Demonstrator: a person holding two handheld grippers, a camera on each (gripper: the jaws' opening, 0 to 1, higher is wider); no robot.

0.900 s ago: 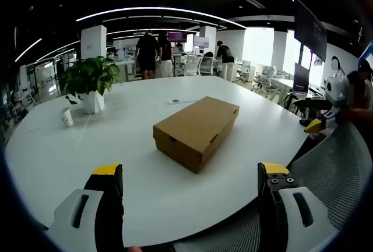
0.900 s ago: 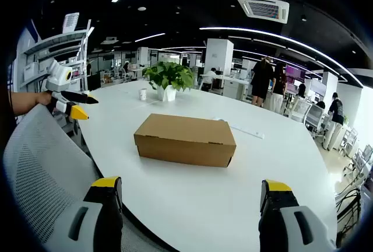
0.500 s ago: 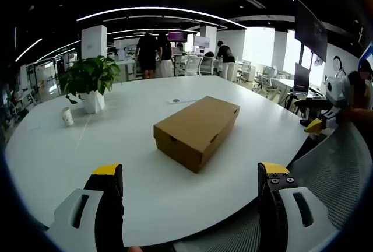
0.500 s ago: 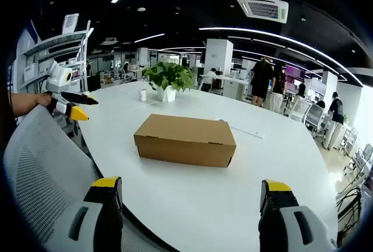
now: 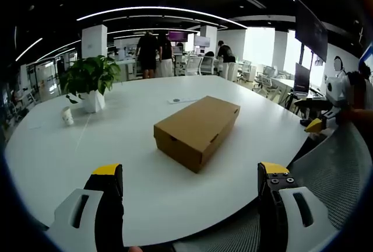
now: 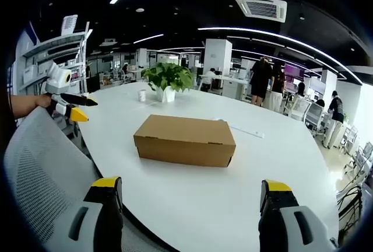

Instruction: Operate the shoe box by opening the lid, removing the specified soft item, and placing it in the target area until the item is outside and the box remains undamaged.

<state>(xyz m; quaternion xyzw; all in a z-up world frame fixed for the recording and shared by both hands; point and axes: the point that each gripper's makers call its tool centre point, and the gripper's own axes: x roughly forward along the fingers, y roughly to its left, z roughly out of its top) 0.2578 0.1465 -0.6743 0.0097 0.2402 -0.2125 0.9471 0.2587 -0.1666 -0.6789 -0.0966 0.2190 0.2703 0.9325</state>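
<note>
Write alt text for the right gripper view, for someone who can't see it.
A closed brown shoe box lies on a white table in an open office, ahead of the open right gripper. A potted plant and a small cup stand beyond it; the left gripper, held in a hand, enters from the left.

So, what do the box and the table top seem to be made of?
The box looks like plain brown cardboard, matte, with folded edges and a slot cut in its end. The table top looks like a smooth white laminate or painted board with a faint sheen; which one I cannot tell.
</note>
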